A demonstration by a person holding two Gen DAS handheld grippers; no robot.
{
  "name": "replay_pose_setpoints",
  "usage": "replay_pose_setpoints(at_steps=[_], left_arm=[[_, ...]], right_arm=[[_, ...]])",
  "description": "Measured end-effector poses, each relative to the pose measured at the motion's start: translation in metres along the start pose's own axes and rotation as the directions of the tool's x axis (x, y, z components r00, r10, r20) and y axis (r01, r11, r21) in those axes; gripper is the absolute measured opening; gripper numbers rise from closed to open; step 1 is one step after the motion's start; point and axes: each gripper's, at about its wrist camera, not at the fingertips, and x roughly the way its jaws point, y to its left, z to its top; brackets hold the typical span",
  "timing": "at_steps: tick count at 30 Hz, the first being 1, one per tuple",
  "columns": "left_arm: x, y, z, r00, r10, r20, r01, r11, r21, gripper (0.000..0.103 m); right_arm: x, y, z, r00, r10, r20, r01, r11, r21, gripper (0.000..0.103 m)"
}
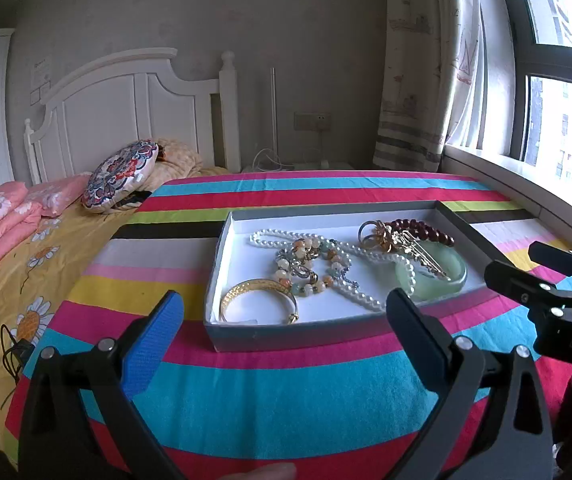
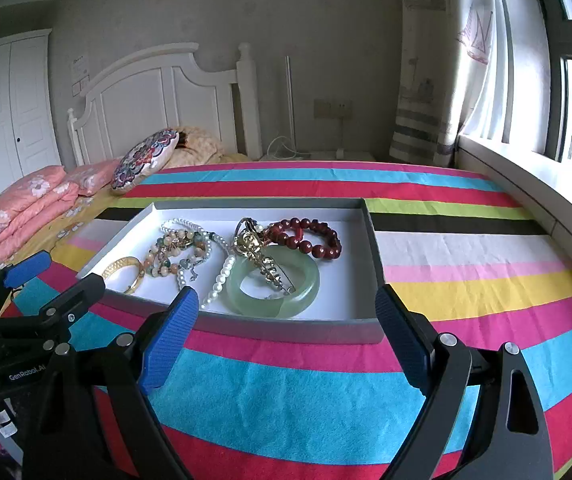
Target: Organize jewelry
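"GenRobot.AI" in white on the left claw (image 2: 62, 276) body — "DAS" on the right claw (image 1: 510, 264), rest cut off. Both claws wide open, holding nothing. Jewelry piled in a gray box (image 2: 286, 330) on the striped bed cover (image 2: 286, 400) — beads (image 2: 174, 252) tangled, hard to tell apart.

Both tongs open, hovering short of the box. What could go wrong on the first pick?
1. The white pearl necklace runs under the pale green jade bangle and through the mixed-bead bracelets; lifting any one may drag the others.
2. The gold hair clip lies across the bangle and could slide off.
3. The shallow grey box sits loose on the striped cloth; open right tongs could nudge its near wall.
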Motion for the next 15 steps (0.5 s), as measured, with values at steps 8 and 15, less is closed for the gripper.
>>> replay_pose_setpoints(at_steps=[8, 15], left_arm=[[0.0003, -0.0006, 0.0000, 1.000, 0.000, 0.000, 0.000, 1.000, 0.000, 0.100], [0.0003, -0.0009, 0.0001, 1.000, 0.001, -0.001, -0.001, 1.000, 0.000, 0.100]], right_arm=[[0.0008, -0.0004, -0.0002, 1.000, 0.000, -0.002, 0.000, 1.000, 0.001, 0.086], [0.0009, 0.0001, -0.0006, 1.000, 0.001, -0.004, -0.001, 1.000, 0.001, 0.086]])
